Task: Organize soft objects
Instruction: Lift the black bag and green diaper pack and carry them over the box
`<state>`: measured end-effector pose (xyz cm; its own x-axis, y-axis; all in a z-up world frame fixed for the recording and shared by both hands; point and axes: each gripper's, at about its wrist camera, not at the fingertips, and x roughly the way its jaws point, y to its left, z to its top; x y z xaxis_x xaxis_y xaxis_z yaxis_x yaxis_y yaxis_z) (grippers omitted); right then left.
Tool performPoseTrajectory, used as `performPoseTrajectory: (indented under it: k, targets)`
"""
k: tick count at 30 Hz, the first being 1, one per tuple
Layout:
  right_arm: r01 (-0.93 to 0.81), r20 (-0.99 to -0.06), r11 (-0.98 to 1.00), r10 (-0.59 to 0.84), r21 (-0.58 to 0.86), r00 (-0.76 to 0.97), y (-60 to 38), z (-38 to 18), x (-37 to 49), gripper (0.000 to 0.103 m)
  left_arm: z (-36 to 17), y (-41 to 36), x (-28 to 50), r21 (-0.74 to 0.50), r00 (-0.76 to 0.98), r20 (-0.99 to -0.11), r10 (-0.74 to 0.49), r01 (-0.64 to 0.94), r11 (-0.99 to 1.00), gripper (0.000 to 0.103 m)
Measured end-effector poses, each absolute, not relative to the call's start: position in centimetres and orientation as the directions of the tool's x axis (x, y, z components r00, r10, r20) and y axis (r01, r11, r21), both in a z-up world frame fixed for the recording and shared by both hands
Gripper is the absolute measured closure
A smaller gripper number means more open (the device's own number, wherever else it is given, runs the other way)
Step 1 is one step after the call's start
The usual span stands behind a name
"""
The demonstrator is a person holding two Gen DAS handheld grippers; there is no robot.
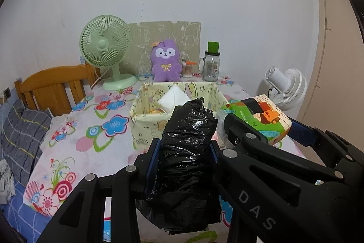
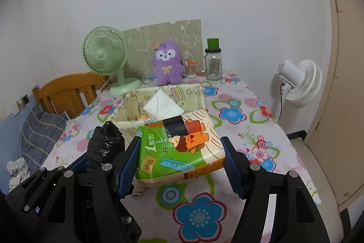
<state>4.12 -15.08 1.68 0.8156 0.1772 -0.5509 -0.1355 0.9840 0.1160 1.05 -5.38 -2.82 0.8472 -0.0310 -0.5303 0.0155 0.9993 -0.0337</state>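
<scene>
My left gripper (image 1: 184,152) is shut on a black plastic bag roll (image 1: 188,142), held above the table in front of the yellow fabric box (image 1: 145,122). My right gripper (image 2: 182,158) is shut on a colourful tissue pack (image 2: 182,145), held above the table just in front of the box (image 2: 127,104). The right gripper and pack also show in the left wrist view (image 1: 261,120), to the right of the bag roll. The bag roll shows in the right wrist view (image 2: 107,142), left of the pack. A white tissue pack (image 2: 162,107) lies inside the box.
A flowered cloth (image 2: 238,120) covers the table. At the back stand a green fan (image 2: 104,54), a purple plush (image 2: 167,64), a cotton-swab jar (image 2: 190,68) and a glass jar (image 2: 213,60). A white fan (image 2: 298,83) stands right; a wooden headboard (image 2: 68,92) left.
</scene>
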Motion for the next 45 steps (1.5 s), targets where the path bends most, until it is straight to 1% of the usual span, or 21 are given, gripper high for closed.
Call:
performPoseTrajectory:
  k: [7, 16, 23, 37, 45]
  targets:
    - [-0.140, -0.536, 0.983, 0.183, 0.119, 0.824, -14.5, 3.6, 4.6, 0.032, -0.9, -4.8, 1.3, -0.030, 0.858, -0.513, -0.022, 0.008, 1.000, 0.060]
    - [-0.163, -0.514, 0.978, 0.209, 0.134, 0.832, -14.0, 6.0, 5.8, 0.032, 1.3, -4.3, 2.1, -0.035, 0.876, -0.481, -0.040, 0.027, 0.999, 0.060]
    - [-0.166, -0.503, 0.976, 0.213, 0.138, 0.838, -13.8, 6.8, 7.3, 0.032, 2.2, -4.2, 3.8, -0.035, 0.879, -0.474, -0.051, 0.039, 0.999, 0.060]
    - [-0.157, -0.510, 0.979, 0.203, 0.133, 0.836, -13.3, 6.4, 12.1, 0.032, 2.1, -3.8, 8.4, -0.029, 0.877, -0.477, -0.057, 0.049, 0.998, 0.060]
    - [-0.150, -0.538, 0.980, 0.198, 0.133, 0.819, -12.9, 5.1, 15.4, 0.032, 1.2, -3.5, 11.6, -0.033, 0.860, -0.507, -0.058, 0.048, 0.998, 0.060]
